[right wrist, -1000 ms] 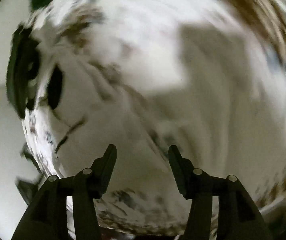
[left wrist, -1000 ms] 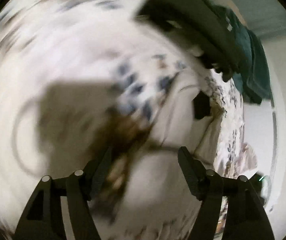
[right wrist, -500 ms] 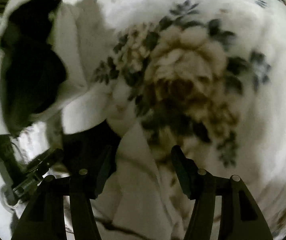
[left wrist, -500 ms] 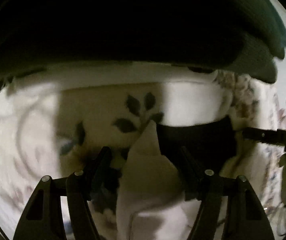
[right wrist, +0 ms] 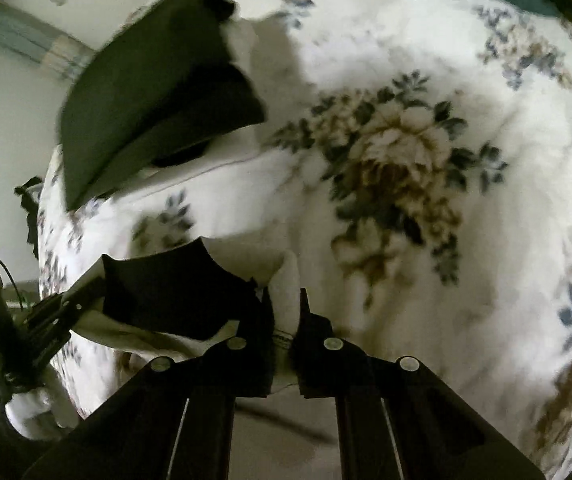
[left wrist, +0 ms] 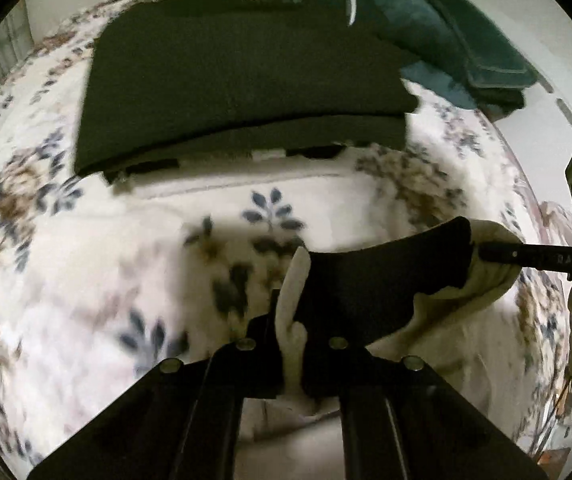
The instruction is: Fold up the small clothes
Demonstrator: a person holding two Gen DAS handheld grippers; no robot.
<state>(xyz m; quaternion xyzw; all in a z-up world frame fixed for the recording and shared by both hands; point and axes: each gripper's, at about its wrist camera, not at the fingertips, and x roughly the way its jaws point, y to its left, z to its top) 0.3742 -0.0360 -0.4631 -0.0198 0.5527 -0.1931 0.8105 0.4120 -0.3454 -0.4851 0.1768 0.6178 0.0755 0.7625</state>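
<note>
A small white garment with a black panel (left wrist: pixel 370 284) hangs stretched between my two grippers above a floral bedspread (left wrist: pixel 85 248). My left gripper (left wrist: pixel 292 320) is shut on one white edge of it. My right gripper (right wrist: pixel 283 320) is shut on the other white edge (right wrist: pixel 286 300); the black panel (right wrist: pixel 173 292) spreads to its left. In the left wrist view the right gripper (left wrist: pixel 526 258) shows at the right, pinching the cloth. In the right wrist view the left gripper (right wrist: pixel 65 304) shows at the lower left.
A stack of folded dark clothes (left wrist: pixel 237 76) lies on the bed beyond the garment; it also shows in the right wrist view (right wrist: pixel 145 88). Teal folded fabric (left wrist: pixel 458 28) lies behind it at the far right. A pale wall is beyond the bed edge.
Both grippers were open over the garment and have shut on its white edges. They have lifted it, and the views have pulled back from the dark stack.
</note>
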